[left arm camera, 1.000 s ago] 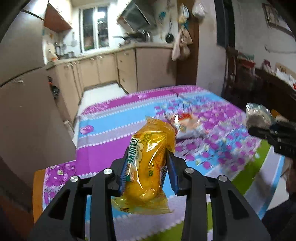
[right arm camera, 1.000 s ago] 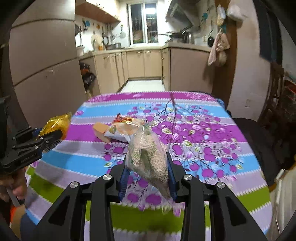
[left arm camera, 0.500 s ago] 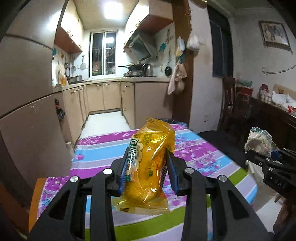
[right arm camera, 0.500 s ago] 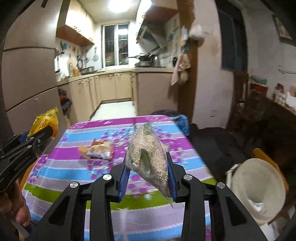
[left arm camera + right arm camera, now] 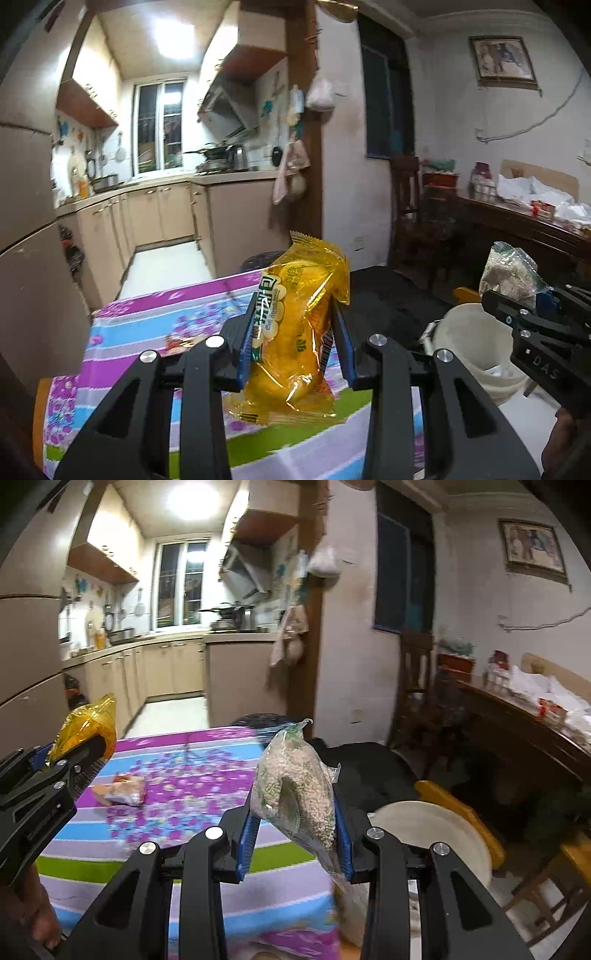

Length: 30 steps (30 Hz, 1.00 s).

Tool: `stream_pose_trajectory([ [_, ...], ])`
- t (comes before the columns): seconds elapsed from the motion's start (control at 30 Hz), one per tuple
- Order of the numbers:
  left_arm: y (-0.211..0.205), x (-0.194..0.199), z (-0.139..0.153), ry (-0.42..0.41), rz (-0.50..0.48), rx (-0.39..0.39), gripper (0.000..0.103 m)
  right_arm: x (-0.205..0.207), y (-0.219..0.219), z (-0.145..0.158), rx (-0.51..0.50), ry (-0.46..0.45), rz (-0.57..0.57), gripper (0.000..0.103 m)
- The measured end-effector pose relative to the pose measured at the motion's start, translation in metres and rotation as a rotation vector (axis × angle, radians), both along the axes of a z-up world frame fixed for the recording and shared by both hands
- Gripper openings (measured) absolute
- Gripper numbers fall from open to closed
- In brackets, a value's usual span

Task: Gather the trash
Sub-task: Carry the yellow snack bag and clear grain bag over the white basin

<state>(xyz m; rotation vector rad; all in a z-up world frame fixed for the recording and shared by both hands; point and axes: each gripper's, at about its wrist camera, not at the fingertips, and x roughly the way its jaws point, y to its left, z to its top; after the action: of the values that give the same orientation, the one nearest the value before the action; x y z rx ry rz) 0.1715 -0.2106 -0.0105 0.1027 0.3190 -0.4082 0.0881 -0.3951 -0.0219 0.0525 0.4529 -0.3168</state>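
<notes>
My left gripper (image 5: 293,339) is shut on a yellow snack packet (image 5: 295,332) and holds it above the near edge of the flowered tablecloth (image 5: 155,317). My right gripper (image 5: 295,819) is shut on a clear bag of pale grains (image 5: 299,794), held up beside the table's right edge. A white bucket (image 5: 469,339) stands on the floor right of the table; it also shows in the right wrist view (image 5: 432,834). The right gripper (image 5: 517,314) hangs over the bucket's rim. An orange-and-white wrapper (image 5: 123,792) lies on the table.
A dark wooden sideboard (image 5: 517,731) with clutter runs along the right wall. A wooden chair (image 5: 413,686) stands by the wall. A yellow stool (image 5: 461,812) sits behind the bucket. A tall beige fridge (image 5: 29,258) stands left of the table; the kitchen lies beyond.
Both grippers have lifted and swung right, away from the table top, each still holding its packet. The white bucket has come into view under the right gripper.
</notes>
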Motion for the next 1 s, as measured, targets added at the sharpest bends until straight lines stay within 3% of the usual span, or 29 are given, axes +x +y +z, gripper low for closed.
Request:
stream_pose_trajectory([
  [0.43,-0.092,-0.026,-0.004,-0.015,-0.147,0.042,0.035,-0.042,-0.102,-0.01,-0.021,0.064,-0.178,0.037],
  [0.73,-0.137,-0.039,-0.01,-0.014,-0.215,0.07,0.034,-0.043,-0.141,-0.015,-0.013,0.111,-0.23,0.037],
  [1.0,-0.188,-0.015,-0.016,0.089,-0.292,0.1,0.035,-0.022,-0.19,-0.032,0.132,0.203,-0.223,0.037],
])
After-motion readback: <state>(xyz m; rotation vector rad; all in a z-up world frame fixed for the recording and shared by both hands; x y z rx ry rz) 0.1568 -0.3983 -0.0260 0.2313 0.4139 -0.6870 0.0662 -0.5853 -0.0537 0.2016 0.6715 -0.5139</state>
